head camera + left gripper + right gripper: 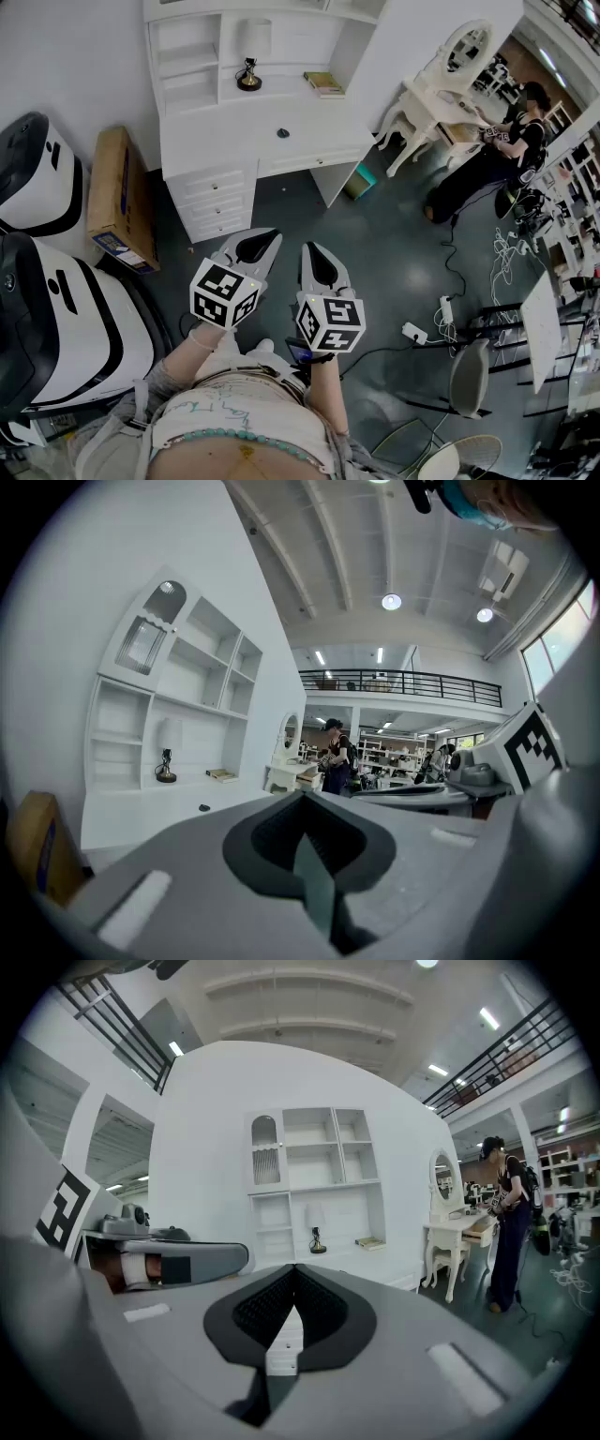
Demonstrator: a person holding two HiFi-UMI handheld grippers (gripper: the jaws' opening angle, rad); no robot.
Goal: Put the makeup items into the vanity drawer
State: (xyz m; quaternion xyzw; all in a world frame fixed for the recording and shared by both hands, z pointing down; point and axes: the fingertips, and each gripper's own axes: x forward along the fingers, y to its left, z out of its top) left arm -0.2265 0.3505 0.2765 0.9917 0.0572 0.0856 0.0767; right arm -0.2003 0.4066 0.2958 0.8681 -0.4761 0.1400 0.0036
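Note:
The white vanity desk (211, 141) stands ahead of me, its hutch shelves above. A small dark item (282, 133) lies on the desk top; I cannot tell what it is. The wide front drawer (305, 161) and the stack of side drawers (214, 202) are shut. My left gripper (255, 246) and right gripper (319, 255) hang side by side in front of my body, well short of the desk. Both are shut with nothing between the jaws, as the left gripper (305, 847) and right gripper (286, 1324) show in their own views.
A small lamp (248, 75) and a book (324, 84) sit at the back of the desk. A cardboard box (120, 197) and white-and-black machines (56, 319) stand at the left. A person (497, 155) works at a second vanity table (436, 103) at the right. Cables and a power strip (413, 331) lie on the floor.

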